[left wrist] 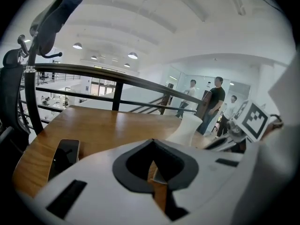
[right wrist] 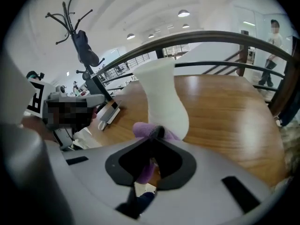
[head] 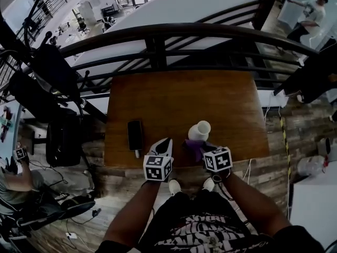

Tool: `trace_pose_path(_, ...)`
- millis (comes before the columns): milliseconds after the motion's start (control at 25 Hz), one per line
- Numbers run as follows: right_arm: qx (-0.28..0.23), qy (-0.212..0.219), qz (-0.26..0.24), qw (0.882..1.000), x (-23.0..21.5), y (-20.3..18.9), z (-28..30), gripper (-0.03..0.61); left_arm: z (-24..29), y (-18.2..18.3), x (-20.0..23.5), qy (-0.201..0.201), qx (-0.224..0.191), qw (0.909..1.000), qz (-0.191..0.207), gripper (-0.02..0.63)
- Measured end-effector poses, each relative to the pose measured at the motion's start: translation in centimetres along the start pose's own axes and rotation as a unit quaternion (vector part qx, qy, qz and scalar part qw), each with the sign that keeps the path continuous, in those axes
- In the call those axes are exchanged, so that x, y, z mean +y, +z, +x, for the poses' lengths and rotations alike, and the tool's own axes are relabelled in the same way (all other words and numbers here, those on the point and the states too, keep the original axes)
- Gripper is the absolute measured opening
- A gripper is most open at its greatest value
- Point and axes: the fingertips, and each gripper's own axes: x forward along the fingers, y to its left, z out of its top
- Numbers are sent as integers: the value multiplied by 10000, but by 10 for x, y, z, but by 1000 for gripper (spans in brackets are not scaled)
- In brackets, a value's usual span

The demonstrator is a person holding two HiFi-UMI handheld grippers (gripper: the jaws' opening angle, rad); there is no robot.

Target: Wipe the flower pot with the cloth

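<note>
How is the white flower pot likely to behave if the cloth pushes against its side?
The flower pot is tall, narrow at the neck and stands unheld on the table, so a push high up would probably tip it. Its smooth white wall suggests it may slide on the wood under a low push.

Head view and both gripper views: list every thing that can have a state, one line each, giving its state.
pot: upright on the table.
cloth: bunched, gripped, against the pot's base.
phone: flat on the table, screen dark.
left tool: shut, empty.
right tool: shut on the cloth.
</note>
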Motion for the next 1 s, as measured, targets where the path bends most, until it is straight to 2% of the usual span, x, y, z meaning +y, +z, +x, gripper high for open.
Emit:
trace_pose_path(320,118,-330,-170,9992,-45,-1,-13,31,21,5,-15,-147,-28,9999,-7,2)
trace_pose_path(680,7,-512,-888,9947,-95,50,-13,31,32,8,-22,-34,-59,9999,-108,2)
trace_pose_path(760,-42,-401,-1083,9933,-98,67,-10,31,35,9,-23,1,-76,9999,-143,2)
trace_pose_path(880,-161,26,-1453,9893,-92,91,-1,31,37,10,-27,56,-109,9997,-190,2)
trace_pose_path(1000,-251,557,-2025,9774,-80,109,14,31,35,10,-29,127,-139,9995,-254,2)
